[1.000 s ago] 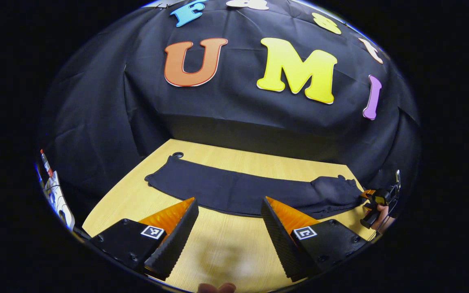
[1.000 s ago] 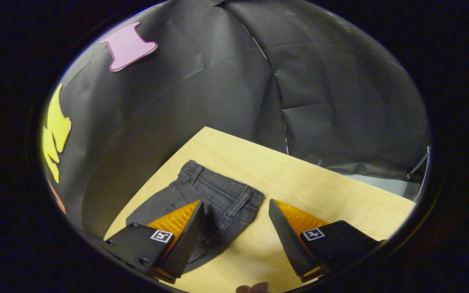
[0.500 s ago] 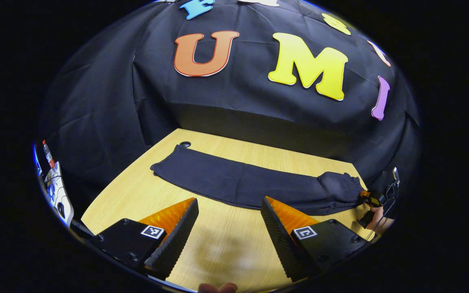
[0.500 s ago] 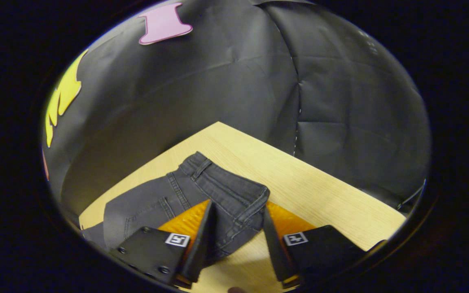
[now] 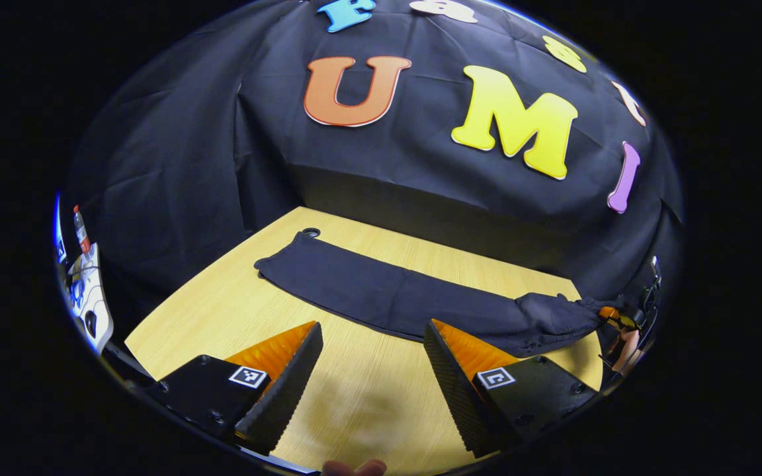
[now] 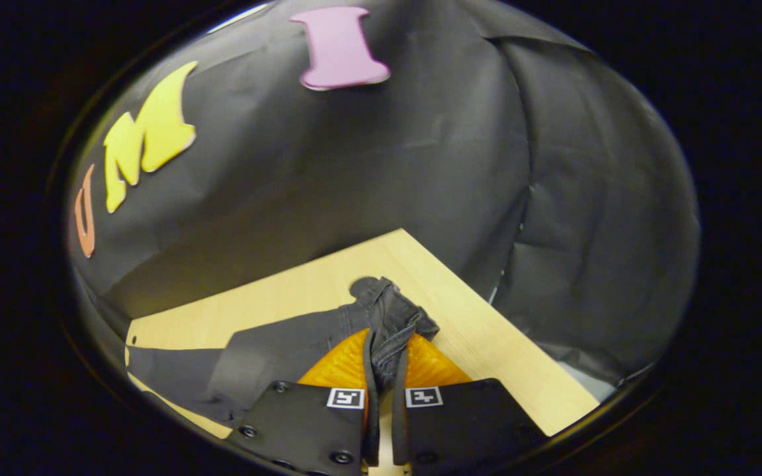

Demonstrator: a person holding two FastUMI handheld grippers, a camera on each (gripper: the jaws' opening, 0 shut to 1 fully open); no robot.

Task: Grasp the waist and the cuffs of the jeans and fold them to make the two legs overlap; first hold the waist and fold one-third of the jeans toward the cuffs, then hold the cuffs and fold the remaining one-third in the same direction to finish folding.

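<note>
Now right tongs (image 6: 381, 370) newly clamped on jeans (image 6: 391, 317) waist, bunched upward; left tongs (image 5: 373, 370) wide as before.

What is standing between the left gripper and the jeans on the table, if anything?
Nothing visible. In the left gripper view, the left gripper is open over bare table, and the jeans lie just beyond its fingertips. The right gripper is shut on the waist.

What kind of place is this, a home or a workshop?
Probably a recording booth, not a home: black cloth wall, one bare wooden table with jeans, and handheld tongs gripping their waist.
</note>
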